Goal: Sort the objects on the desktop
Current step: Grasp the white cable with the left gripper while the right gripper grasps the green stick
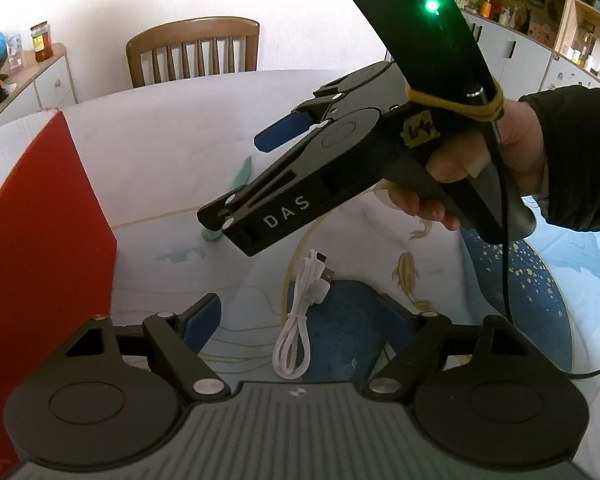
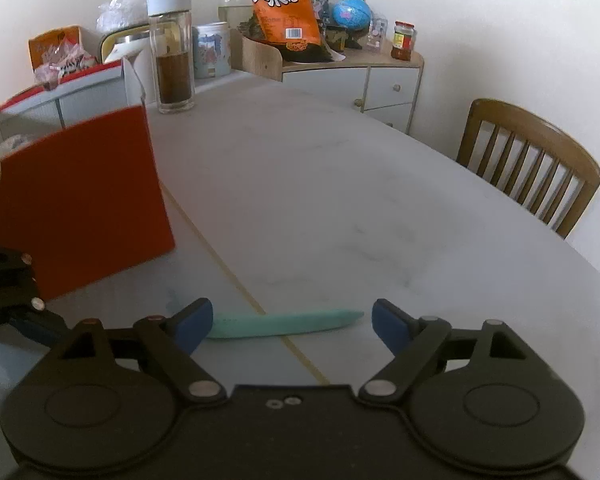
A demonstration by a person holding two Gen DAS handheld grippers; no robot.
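From the left wrist camera, the left tongs (image 1: 300, 320) stand spread wide with nothing gripped. Between their blue pads (image 1: 202, 322), on the bench (image 1: 188, 148), lies a coiled white USB cable (image 1: 300, 316), its plugs pointing away from the camera. The coil sits lengthwise in the gap, so a squeeze across its narrow bundle looks like the intended grasp; the pads are not yet pressing on it. Above and beyond, a hand (image 1: 476, 176) in a dark sleeve holds the right tongs (image 1: 244, 176), tilted down toward a pale green letter-opener-like blade (image 1: 242, 174) that its body largely hides. To the left stands a red box (image 1: 48, 220), probably the container for sorting, set near both items so each carry is short. A wooden chair (image 1: 192, 52) stands behind the bench.

From the right wrist camera, the right tongs (image 2: 292, 320) are likewise wide apart and empty. The green blade (image 2: 284, 322) lies flat across the gap, one end hidden behind the left blue pad (image 2: 194, 324), the tip short of the right one. It lies lengthwise between the pads, so I judge the tongs would have to turn to close across its narrow width. The red box (image 2: 80, 200) stands open-topped at the left, with a glass bottle (image 2: 172, 52) behind it.
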